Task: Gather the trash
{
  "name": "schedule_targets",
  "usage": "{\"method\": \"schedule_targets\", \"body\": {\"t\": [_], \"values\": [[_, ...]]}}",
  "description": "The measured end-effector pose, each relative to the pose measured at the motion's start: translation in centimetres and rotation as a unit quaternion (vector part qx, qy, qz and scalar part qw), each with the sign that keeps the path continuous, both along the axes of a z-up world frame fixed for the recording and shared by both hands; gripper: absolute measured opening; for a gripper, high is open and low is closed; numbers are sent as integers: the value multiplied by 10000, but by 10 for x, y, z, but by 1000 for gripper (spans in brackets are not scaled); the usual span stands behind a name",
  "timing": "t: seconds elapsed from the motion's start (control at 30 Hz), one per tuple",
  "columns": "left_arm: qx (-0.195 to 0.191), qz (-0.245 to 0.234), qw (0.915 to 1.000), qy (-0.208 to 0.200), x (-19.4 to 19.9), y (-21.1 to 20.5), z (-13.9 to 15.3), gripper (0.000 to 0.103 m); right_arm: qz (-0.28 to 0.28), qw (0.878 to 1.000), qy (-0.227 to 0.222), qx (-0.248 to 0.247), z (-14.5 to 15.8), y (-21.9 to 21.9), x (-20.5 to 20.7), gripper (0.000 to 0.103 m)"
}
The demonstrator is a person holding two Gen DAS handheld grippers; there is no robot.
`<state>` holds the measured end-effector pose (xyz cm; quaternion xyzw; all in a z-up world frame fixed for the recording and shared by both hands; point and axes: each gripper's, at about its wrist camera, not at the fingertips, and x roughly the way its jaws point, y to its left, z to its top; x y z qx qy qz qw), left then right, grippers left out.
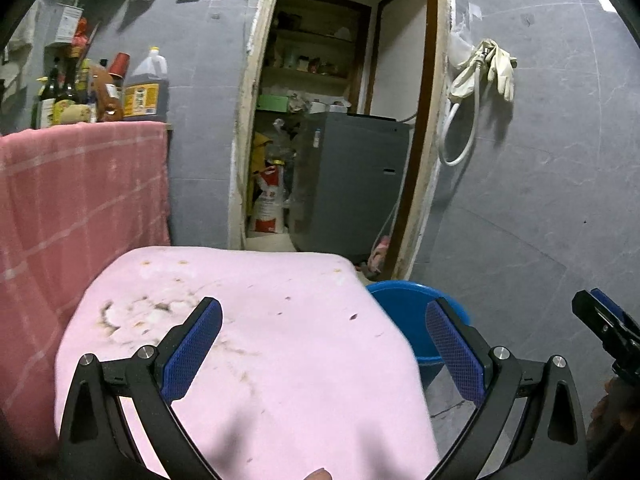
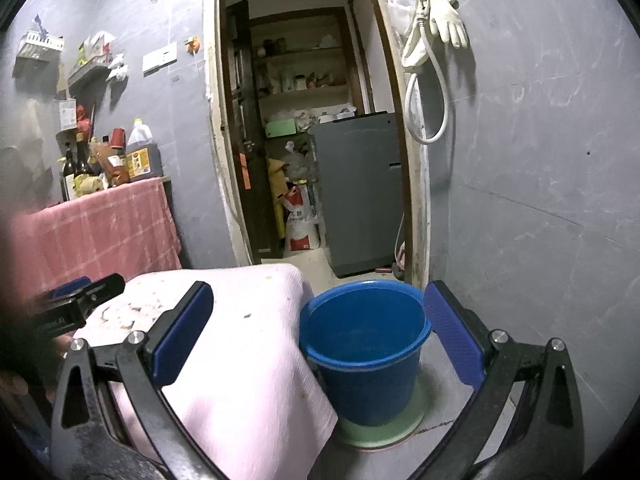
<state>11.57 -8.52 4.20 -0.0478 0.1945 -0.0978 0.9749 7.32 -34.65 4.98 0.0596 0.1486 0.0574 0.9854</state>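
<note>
A low table covered with a pale pink cloth [image 1: 260, 340] carries small crumbs and scraps [image 1: 136, 312]; it also shows in the right wrist view [image 2: 240, 360], with pale scraps [image 2: 128, 312] near its left edge. A blue bucket [image 2: 364, 344] stands on the floor right of the table, on a green lid, and looks empty. My left gripper [image 1: 324, 344] is open and empty above the cloth. My right gripper [image 2: 320, 336] is open and empty, spanning the table corner and the bucket. Each gripper shows at the edge of the other view.
A higher table with a pink checked cloth [image 1: 80, 200] holds bottles and an oil jug [image 1: 146, 88] at the left. An open doorway [image 1: 340, 120] leads to a storage room with a grey appliance [image 1: 352, 184]. Gloves and a hose [image 1: 488, 72] hang on the grey wall.
</note>
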Motion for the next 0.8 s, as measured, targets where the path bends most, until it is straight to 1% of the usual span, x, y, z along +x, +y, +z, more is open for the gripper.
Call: {"method": "schedule_targets", "body": {"t": [0.33, 0.6, 0.8], "values": [[12, 475, 9989, -19, -47, 21, -10, 100, 44, 10000, 67, -59, -12, 16, -33, 103], [17, 626, 9980, -9, -70, 28, -19, 100, 131, 9998, 110, -76, -25, 25, -49, 103], [66, 753, 9971, -36, -85, 34, -29, 100, 18, 10000, -4, -70, -32, 31, -59, 103]]}}
